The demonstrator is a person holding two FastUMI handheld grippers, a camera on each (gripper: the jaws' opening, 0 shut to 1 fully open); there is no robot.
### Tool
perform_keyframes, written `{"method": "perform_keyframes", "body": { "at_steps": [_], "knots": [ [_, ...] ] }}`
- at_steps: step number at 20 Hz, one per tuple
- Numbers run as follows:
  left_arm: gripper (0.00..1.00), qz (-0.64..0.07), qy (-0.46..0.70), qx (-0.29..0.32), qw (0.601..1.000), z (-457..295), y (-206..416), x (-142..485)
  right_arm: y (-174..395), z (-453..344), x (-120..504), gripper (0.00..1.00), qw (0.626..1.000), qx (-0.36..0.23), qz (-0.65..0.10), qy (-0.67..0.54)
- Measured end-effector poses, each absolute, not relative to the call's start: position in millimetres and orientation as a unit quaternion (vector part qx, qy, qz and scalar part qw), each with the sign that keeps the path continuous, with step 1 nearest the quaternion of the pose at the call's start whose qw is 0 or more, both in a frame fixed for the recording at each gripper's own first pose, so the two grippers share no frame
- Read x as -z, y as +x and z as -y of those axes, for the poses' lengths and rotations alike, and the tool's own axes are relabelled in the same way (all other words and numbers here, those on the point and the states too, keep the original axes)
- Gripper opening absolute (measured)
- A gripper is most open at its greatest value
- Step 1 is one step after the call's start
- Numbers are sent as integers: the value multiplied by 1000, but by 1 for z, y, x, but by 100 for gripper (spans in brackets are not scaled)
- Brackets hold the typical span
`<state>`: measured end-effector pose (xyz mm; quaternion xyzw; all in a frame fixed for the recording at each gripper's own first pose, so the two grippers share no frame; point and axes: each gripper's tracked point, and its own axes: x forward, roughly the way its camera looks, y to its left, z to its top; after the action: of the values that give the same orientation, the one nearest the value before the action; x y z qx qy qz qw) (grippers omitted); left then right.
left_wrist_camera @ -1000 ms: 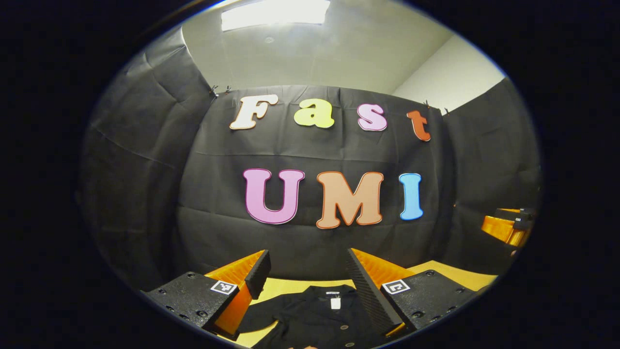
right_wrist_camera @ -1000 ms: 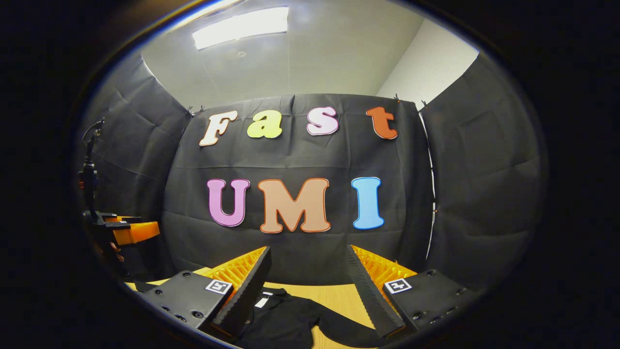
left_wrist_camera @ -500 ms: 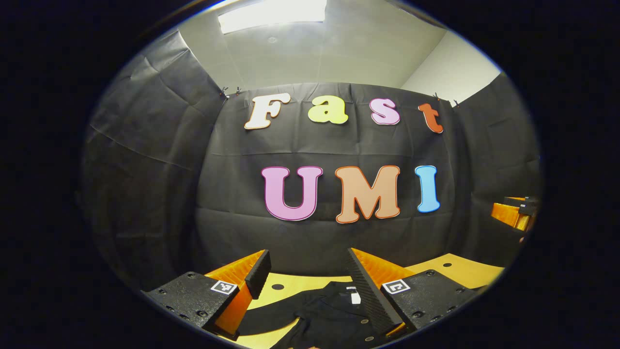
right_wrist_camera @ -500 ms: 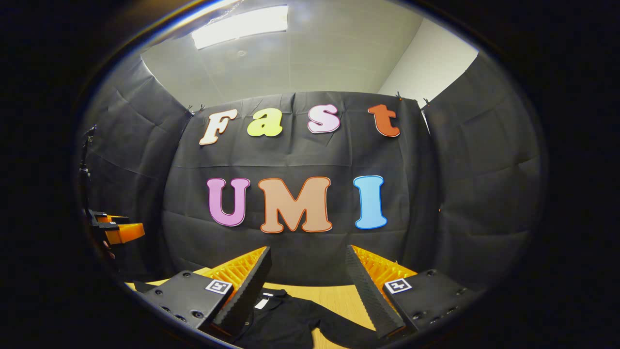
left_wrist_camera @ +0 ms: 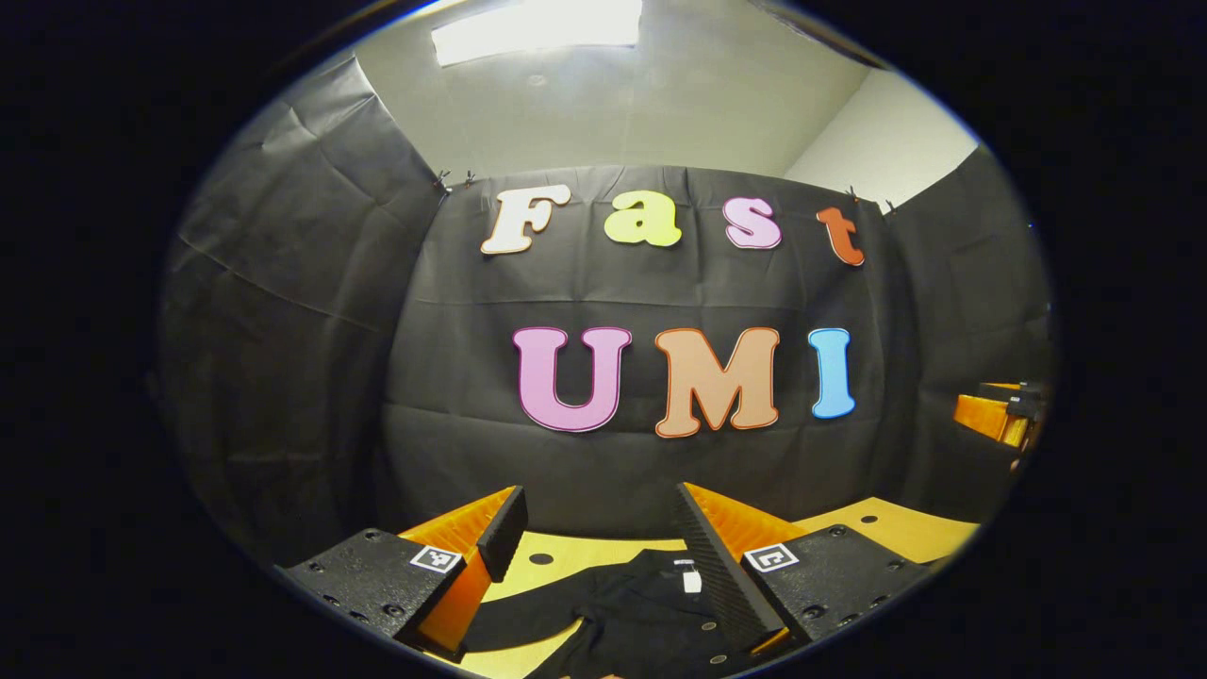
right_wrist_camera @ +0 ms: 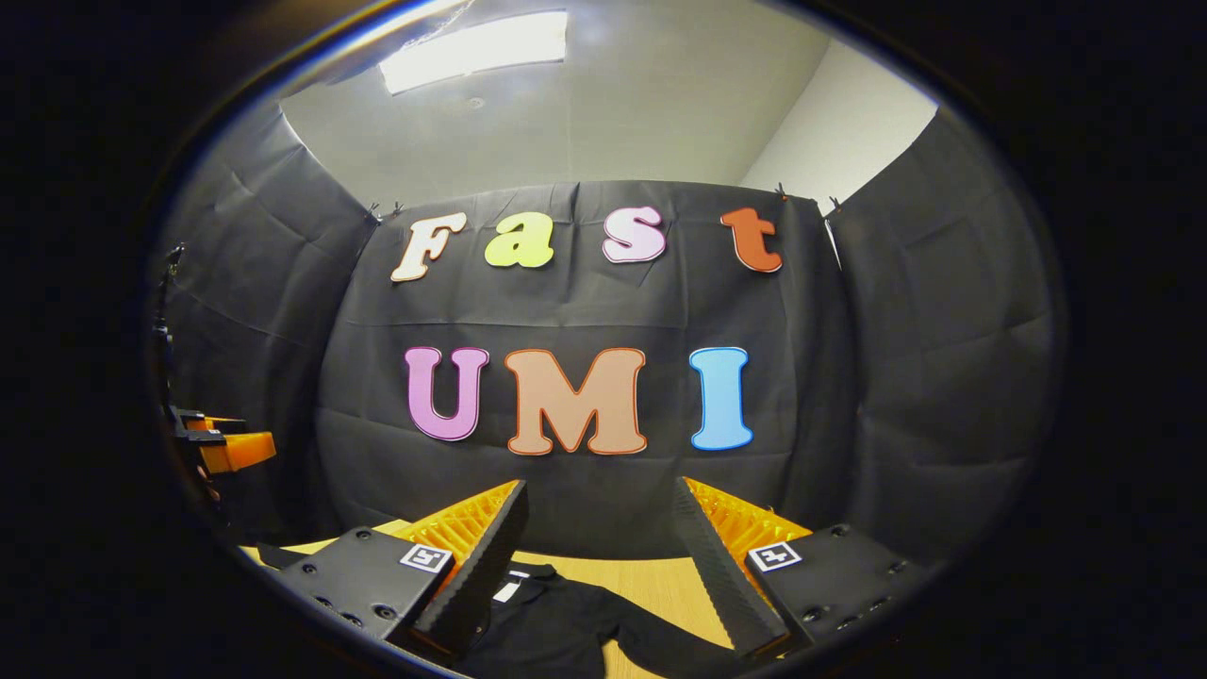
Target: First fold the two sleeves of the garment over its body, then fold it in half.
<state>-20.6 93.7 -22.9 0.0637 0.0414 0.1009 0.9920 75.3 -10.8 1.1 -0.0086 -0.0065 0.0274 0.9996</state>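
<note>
A black buttoned garment [left_wrist_camera: 641,618] lies flat on the wooden table [left_wrist_camera: 896,528]. Its collar, with a white label [left_wrist_camera: 691,579], points toward the wall, and one sleeve [left_wrist_camera: 514,624] stretches out to the left. My left gripper [left_wrist_camera: 599,509] hovers above it, open, with nothing between its fingers. In the right gripper view the garment [right_wrist_camera: 552,622] shows its collar label [right_wrist_camera: 508,590] and its other sleeve [right_wrist_camera: 665,649] running right. My right gripper [right_wrist_camera: 599,502] is open and empty above it. Each gripper appears far off in the other's view: the right gripper [left_wrist_camera: 1000,415], the left gripper [right_wrist_camera: 226,448].
Black cloth walls close the booth on three sides, just behind the table's far edge [right_wrist_camera: 651,566]. A small round hole [left_wrist_camera: 540,558] marks the tabletop left of the collar. A dark stand [right_wrist_camera: 168,330] rises at the left edge.
The left gripper has swung leftward, so the collar now sits nearer its right finger and the left sleeve is in sight. The right gripper has barely moved. Both stay open.
</note>
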Motion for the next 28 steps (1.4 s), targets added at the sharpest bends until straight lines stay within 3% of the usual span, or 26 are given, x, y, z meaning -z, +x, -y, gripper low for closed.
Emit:
{"method": "perform_keyframes", "body": {
  "at_steps": [6,8,14,19,20,22,28],
  "knots": [
    [93,-41,57,-96,993,-87,-22,28,82,15,6,95,1000,-21,-1,-4],
    [93,-39,57,-92,993,-85,-23,29,88,24,13,100,1000,-11,-11,0],
    [92,-29,56,-82,995,-73,-17,29,85,85,48,100,997,32,-54,-39],
    [92,-29,66,-78,994,-65,-13,31,86,139,115,100,986,63,-143,-54],
    [92,-30,68,-77,994,-63,-12,32,83,150,134,96,982,70,-168,-55],
    [92,-33,71,-76,994,-59,-10,34,76,176,171,100,971,86,-215,-57],
    [92,-37,78,-79,993,-45,-4,39,45,215,296,99,917,112,-383,-10]
  ]
}}
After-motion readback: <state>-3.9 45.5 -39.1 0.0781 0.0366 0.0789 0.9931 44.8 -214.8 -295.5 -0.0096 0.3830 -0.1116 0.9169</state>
